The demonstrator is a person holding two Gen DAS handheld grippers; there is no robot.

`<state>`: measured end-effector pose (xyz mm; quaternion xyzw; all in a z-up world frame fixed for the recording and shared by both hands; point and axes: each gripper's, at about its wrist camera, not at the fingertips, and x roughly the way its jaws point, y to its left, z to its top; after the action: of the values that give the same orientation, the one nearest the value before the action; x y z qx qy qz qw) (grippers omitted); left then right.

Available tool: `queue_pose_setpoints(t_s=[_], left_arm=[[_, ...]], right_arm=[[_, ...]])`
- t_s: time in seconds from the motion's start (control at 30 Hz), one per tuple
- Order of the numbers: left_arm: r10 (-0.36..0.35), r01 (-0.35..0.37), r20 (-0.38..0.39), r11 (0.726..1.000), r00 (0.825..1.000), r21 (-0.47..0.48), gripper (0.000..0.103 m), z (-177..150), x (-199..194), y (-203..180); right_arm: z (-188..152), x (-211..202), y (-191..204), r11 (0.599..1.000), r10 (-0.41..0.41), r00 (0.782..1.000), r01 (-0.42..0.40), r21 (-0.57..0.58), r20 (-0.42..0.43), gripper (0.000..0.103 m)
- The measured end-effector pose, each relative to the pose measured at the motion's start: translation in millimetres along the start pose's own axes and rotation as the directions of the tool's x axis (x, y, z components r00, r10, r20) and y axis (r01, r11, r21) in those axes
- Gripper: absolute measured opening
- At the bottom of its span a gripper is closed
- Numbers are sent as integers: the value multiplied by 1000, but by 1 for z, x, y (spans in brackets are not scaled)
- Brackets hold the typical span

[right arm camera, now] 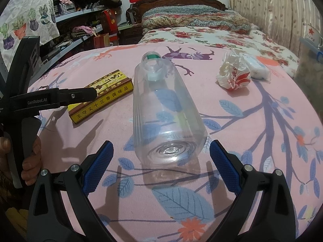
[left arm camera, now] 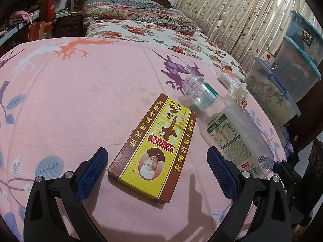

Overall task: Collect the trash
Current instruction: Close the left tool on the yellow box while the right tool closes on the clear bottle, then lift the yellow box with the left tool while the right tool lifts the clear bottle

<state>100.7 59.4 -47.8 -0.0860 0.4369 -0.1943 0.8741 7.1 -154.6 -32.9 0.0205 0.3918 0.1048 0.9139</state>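
A yellow and brown spice box (left arm camera: pixel 155 149) lies flat on the pink bedspread (left arm camera: pixel 70 100). My left gripper (left arm camera: pixel 157 165) is open, its blue pads either side of the box's near end. An empty clear plastic bottle (right arm camera: pixel 163 113) lies on its side, base toward my right gripper (right arm camera: pixel 159 155), which is open just short of the base. The bottle also shows in the left wrist view (left arm camera: pixel 226 125), beside the box. A crumpled white and red wrapper (right arm camera: pixel 234 74) and a small white packet (right arm camera: pixel 258 68) lie farther back right. The box (right arm camera: pixel 101 98) sits left of the bottle, partly under the left gripper's arm (right arm camera: pixel 52 98).
The bed continues behind with a floral sheet (right arm camera: pixel 201 36) and a folded quilt (right arm camera: pixel 193 18). Clear storage bins (left arm camera: pixel 298 64) with a mug (left arm camera: pixel 269 59) stand at the bed's right edge by the curtain. Cluttered shelves (right arm camera: pixel 76 28) line the left side.
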Motion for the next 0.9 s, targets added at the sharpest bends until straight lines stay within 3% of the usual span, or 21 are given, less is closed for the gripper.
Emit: queue_pose_setpoints(t_s=[0.27,0.4,0.43,0.47,0.5,0.73,0.9], left_arm=[[80,-79,-21,995,997,53,95,-1,5,-12],[92,-91,-20,994,996,60,94,-1,6,-13],[93,-92,-18,994,995,61,92,-2,6,-14],[100,-98,-16,993,995,63,83,-2,6,-14],[114,-113,-9,991,993,70,74,-2,5,-15],[107,-107,6,991,994,81,64,-3,0,-17],[53,-59,77,995,996,84,62,4,-24,-26]], right_arm=[[7,3,-5,1000,-7,1000,8,-17,11,95],[12,12,-9,1000,28,1000,-28,0,-13,94],[14,13,-8,999,34,999,-34,-2,-10,90],[16,15,-7,999,38,999,-38,-9,-10,85],[17,18,-5,999,41,999,-42,-20,-18,66],[17,12,2,998,53,999,-53,-23,5,63],[19,-12,2,999,41,996,-40,-14,85,63]])
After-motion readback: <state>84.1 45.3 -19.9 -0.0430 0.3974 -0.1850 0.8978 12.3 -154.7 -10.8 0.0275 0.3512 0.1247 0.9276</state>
